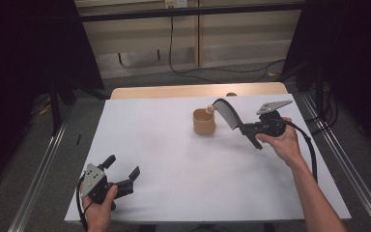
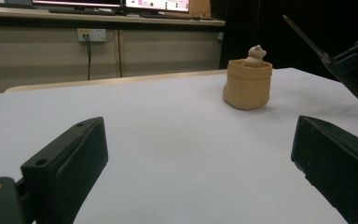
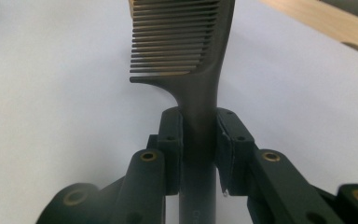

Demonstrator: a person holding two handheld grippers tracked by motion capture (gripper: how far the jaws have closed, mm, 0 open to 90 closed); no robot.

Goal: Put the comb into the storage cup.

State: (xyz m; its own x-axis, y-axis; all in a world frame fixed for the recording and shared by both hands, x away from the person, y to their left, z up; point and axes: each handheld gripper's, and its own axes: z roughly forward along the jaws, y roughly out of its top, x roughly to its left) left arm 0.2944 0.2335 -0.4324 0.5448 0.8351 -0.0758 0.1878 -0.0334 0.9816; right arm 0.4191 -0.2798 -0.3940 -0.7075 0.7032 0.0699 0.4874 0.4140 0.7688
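A tan cup-like holder (image 1: 204, 122) stands on the white table top (image 1: 174, 159), with a small tan figure (image 1: 210, 109) at its rim; the left gripper view shows the holder (image 2: 248, 84) and the figure (image 2: 256, 55) poking out of it. My right gripper (image 1: 245, 128) is shut on the handle of a dark comb (image 1: 226, 112), which is raised with its tip just above and right of the holder. In the right gripper view the comb (image 3: 186, 42) runs up between the pads (image 3: 172, 135). My left gripper (image 1: 122, 170) rests open near the front left corner, nothing between its jaws.
A wooden strip (image 1: 198, 91) runs along the table's far edge. Black frame posts and metal rails (image 1: 43, 164) flank both sides. A cable (image 1: 174, 53) hangs down the back wall. White surface lies open between the two grippers.
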